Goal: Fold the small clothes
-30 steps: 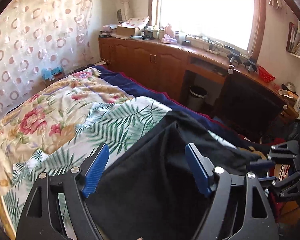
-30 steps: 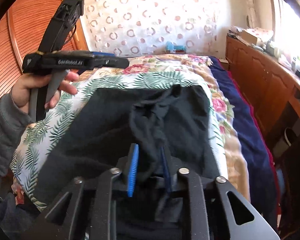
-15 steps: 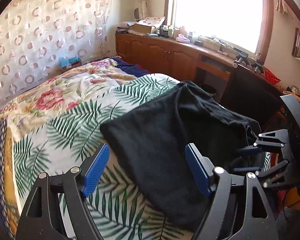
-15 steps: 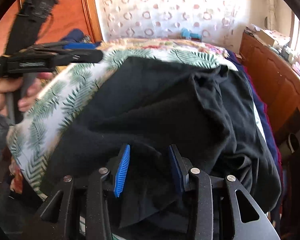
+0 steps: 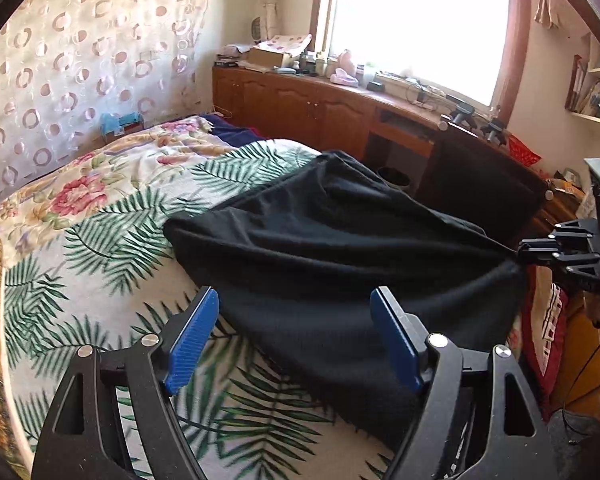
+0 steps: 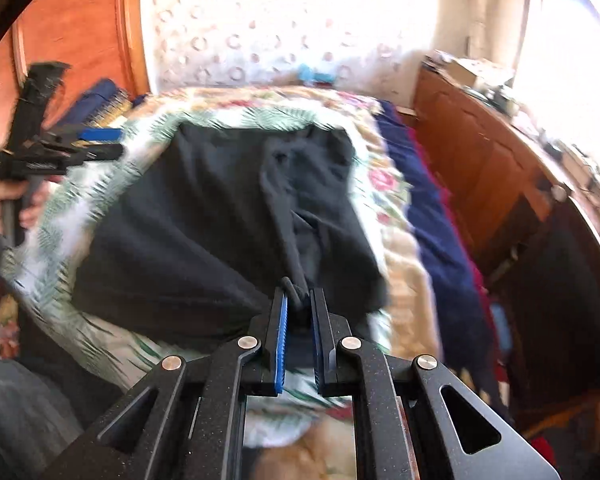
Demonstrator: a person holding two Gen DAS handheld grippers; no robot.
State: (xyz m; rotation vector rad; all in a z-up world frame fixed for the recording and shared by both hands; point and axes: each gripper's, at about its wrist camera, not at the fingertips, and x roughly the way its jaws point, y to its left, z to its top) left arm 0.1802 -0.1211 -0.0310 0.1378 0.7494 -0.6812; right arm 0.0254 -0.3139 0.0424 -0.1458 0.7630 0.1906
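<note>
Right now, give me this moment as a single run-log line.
right gripper: just closed, shut on bunched edge of black garment | left gripper: open, holding nothing, above garment's near corner | garment: on leaf-print bedspread, unfolded

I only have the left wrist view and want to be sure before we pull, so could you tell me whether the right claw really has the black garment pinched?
Observer: Yes. The right claw has just been closing, and a bunched ridge of the black garment is pinched between its pads.
Operator: Thanks. Where is my left claw relative to the cloth?
Observer: The left claw is open, off the garment's far left corner, with leaf-print bedspread showing between them.
</note>
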